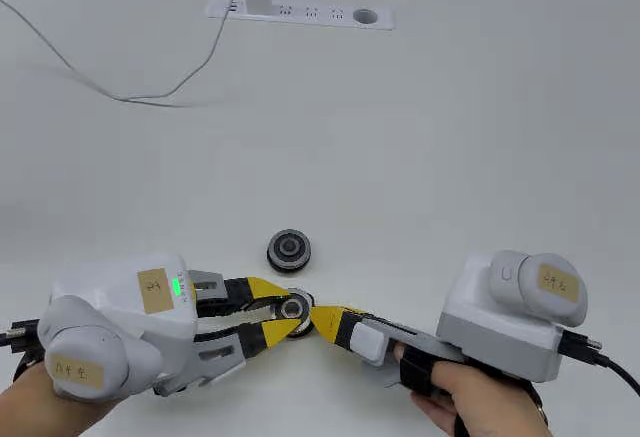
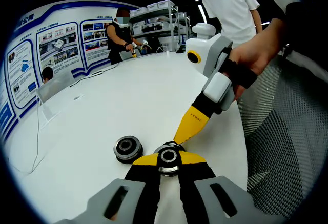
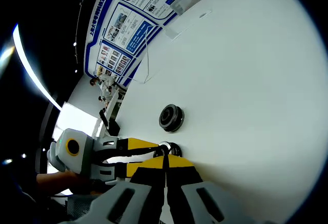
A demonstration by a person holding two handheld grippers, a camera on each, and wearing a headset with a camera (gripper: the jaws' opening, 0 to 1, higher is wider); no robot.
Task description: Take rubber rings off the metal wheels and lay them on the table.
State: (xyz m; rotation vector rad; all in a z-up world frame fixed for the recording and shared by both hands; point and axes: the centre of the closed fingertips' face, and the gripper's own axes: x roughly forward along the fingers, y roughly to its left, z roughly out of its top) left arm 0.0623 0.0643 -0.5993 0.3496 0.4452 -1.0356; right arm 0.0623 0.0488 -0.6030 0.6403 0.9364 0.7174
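Head view: left gripper (image 1: 280, 309) clamps wheel (image 1: 294, 307) at near part of table (image 1: 450, 157). Right gripper (image 1: 322, 319), jaws together, tips touch wheel's rim. Second wheel (image 1: 289, 250) lies just beyond, apart.
Left gripper view: own jaws pinch wheel (image 2: 169, 159); right gripper (image 2: 185, 131) points at it.
Right gripper view: own jaws closed, tips at wheel (image 3: 165, 148); whether anything pinched, cannot tell.
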